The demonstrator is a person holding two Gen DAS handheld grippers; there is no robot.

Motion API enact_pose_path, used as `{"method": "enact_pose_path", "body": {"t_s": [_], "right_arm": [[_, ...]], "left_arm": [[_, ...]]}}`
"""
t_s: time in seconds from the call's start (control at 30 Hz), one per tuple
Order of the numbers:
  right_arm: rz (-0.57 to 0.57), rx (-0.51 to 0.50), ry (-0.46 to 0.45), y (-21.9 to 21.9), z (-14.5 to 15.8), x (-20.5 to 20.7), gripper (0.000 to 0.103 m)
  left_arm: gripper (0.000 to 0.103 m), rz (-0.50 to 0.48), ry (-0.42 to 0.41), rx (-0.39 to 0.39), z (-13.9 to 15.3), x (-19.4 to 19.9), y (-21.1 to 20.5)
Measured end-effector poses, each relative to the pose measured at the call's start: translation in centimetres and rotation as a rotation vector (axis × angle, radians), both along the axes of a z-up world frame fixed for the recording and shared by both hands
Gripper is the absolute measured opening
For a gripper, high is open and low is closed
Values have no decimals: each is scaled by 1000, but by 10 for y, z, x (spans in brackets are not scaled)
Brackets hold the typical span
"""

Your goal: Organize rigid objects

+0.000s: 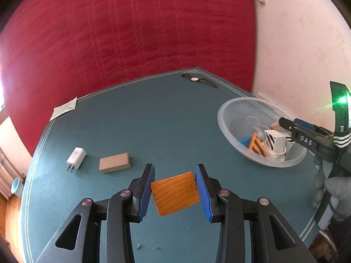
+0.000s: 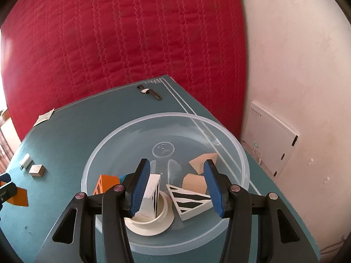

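Observation:
My left gripper [image 1: 175, 191] is closed around an orange flat block [image 1: 175, 191], both blue pads touching its sides; the block also shows in the right wrist view [image 2: 19, 197]. My right gripper [image 2: 177, 188] is open and empty above the clear plastic bowl [image 2: 131, 129], which also shows in the left wrist view [image 1: 226, 109]. In the bowl lie a white striped block [image 2: 153, 194] standing in a white ring [image 2: 151, 225], a striped wedge [image 2: 188, 201], an orange piece [image 2: 105, 183] and tan blocks [image 2: 203, 161].
On the teal table [image 1: 164, 127] lie a white charger plug [image 1: 75, 158], a tan box [image 1: 114, 162], a wristwatch [image 1: 196, 79] at the far edge and a paper slip [image 1: 63, 108] at the left corner. A red quilted mattress [image 1: 131, 32] stands behind; a white wall [image 2: 296, 76] is on the right.

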State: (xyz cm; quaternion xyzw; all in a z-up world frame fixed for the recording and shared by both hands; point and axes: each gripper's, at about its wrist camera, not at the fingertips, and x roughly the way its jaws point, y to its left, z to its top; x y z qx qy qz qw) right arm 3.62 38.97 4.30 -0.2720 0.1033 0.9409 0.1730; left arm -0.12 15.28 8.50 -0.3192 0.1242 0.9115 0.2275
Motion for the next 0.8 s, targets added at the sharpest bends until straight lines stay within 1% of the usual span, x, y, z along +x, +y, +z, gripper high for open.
{"method": "enact_pose_path", "body": {"t_s": [0.33, 0.6, 0.73, 0.8], "right_arm": [[-42, -18, 25, 9, 3, 5, 52], [-46, -24, 29, 10, 5, 5, 52], [-61, -25, 20, 11, 5, 4, 52], [-68, -24, 19, 12, 6, 4, 52]], "left_arm": [[40, -85, 3, 12, 7, -9, 49], [40, -149, -8, 24, 6, -19, 91], [40, -183, -31, 46, 1, -27, 110], [40, -200, -59, 61, -3, -33, 123]]}}
